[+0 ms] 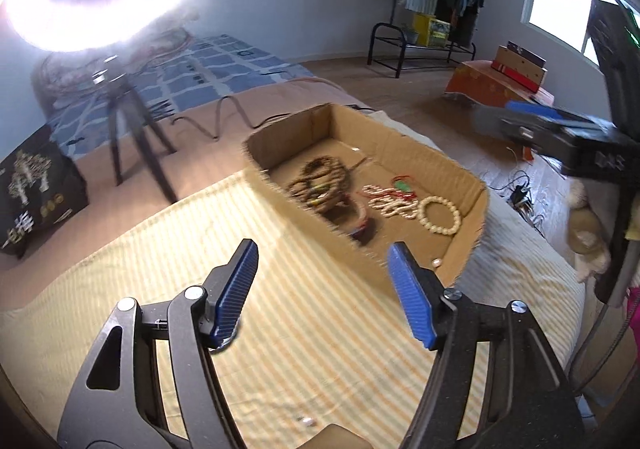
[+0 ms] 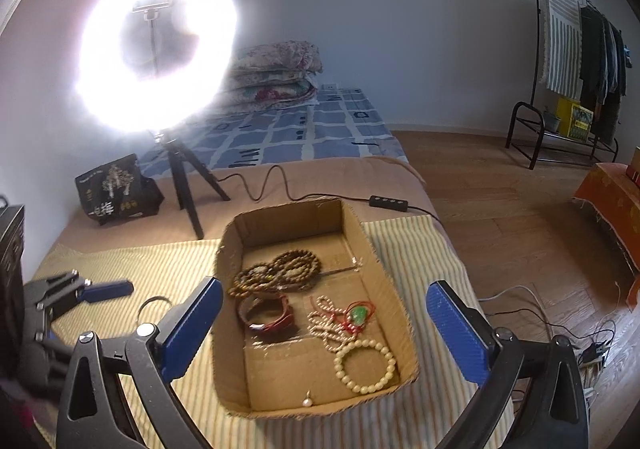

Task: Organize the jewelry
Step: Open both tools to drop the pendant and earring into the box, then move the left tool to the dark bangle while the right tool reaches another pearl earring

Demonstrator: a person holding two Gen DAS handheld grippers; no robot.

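Observation:
An open cardboard box [image 2: 234, 245] [image 1: 472, 205] lies on a striped yellow cloth and holds jewelry: brown bead strings [image 2: 280, 271] [image 1: 320, 185], a dark red bracelet [image 2: 268, 315], a cream bead necklace with a green pendant on red cord [image 2: 358, 315] [image 1: 404, 187], a cream bead bracelet [image 2: 366, 365] [image 1: 440, 215] and a small pearl [image 2: 307, 403]. My right gripper [image 2: 324, 329] is open above the box, empty. My left gripper [image 1: 320, 293] is open over the cloth short of the box, empty; it also shows in the right wrist view [image 2: 108, 289]. A thin ring [image 2: 154, 305] lies on the cloth.
A lit ring light on a tripod [image 2: 156, 49] stands behind the box, its cable and switch [image 2: 388, 203] running across the bed. A black bag [image 2: 116, 189] sits at the left. Small pieces [image 1: 306, 421] lie on the cloth near my left gripper. Wooden floor lies to the right.

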